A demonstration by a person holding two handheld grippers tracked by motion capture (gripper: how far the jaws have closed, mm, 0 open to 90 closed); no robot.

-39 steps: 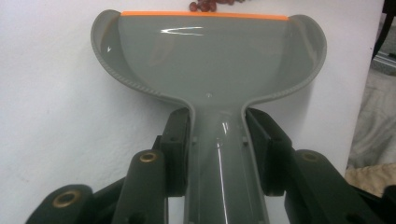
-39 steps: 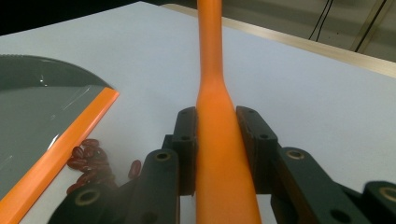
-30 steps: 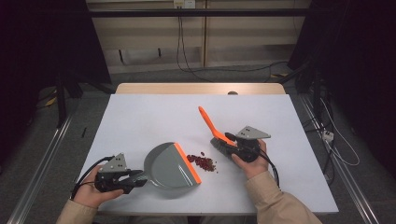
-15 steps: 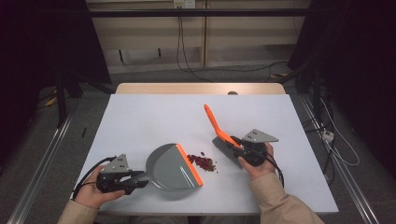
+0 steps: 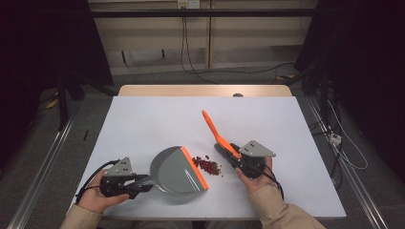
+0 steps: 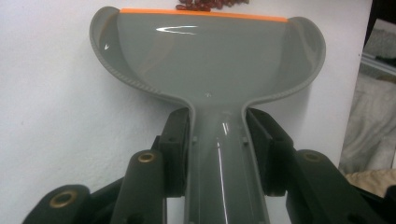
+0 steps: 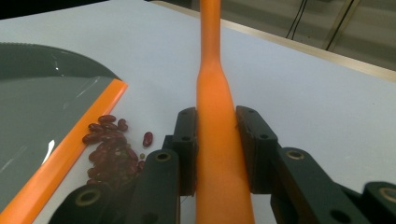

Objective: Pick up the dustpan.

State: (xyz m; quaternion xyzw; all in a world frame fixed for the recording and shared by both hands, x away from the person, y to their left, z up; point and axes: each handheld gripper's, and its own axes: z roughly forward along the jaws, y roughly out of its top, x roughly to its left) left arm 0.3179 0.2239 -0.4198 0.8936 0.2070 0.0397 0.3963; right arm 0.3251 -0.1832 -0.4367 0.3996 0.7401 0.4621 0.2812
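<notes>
A grey dustpan (image 5: 177,171) with an orange lip lies flat on the white table (image 5: 143,119). My left gripper (image 5: 145,181) is shut on its handle; in the left gripper view the pads (image 6: 180,149) clamp the handle of the dustpan (image 6: 205,60). A small pile of red beans (image 5: 207,165) sits just beyond the lip, also seen as beans (image 6: 210,4) and beans (image 7: 109,149). My right gripper (image 5: 229,152) is shut on a brush with an orange handle (image 5: 214,131), right of the pile. The brush handle (image 7: 212,93) runs between the right gripper's (image 7: 217,140) pads; its head is hidden.
The table's far wooden edge (image 5: 205,89) borders a dark floor with cables. Bare white tabletop lies behind and to both sides of the tools. A metal rail (image 5: 38,181) runs along the left side.
My right gripper and the brush have shifted slightly, first rightward, then toward the near edge. The left gripper, dustpan and beans have stayed put.
</notes>
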